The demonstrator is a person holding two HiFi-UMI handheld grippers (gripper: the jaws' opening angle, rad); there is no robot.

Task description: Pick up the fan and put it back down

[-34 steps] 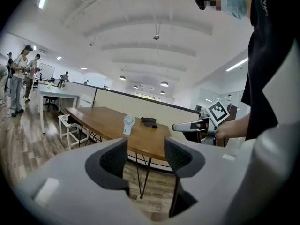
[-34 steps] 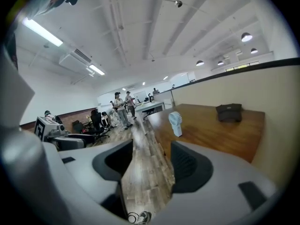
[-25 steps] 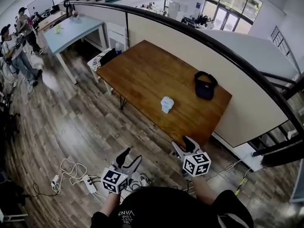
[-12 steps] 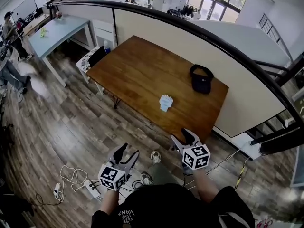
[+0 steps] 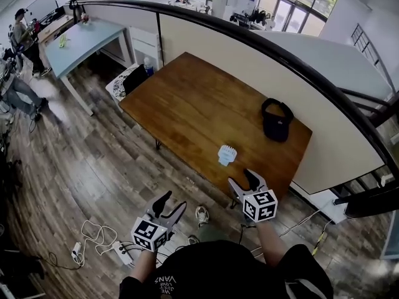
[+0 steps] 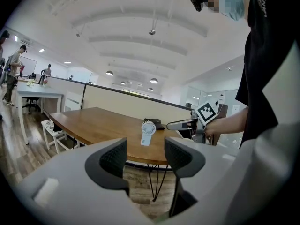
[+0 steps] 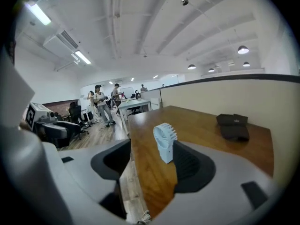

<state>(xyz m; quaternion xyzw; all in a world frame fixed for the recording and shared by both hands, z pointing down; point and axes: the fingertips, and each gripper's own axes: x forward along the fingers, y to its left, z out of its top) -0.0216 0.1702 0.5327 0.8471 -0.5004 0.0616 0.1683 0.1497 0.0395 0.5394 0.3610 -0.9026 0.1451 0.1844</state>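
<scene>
Brown wooden tabletop (image 5: 187,104) carries small white upright plastic fan (image 5: 227,155) straight ahead of nearer right hand-held gripper (image 5: 242,180), whose empty jaws have just been opening; left hand-held gripper (image 5: 173,202), also open, sits farther back.

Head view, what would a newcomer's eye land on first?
A small white fan stands upright near the front edge of a wooden table, with a dark cap lying further back by the partition. The right gripper, its jaws just opened wider and empty, points at the fan. The left gripper hangs open over the floor.
</scene>
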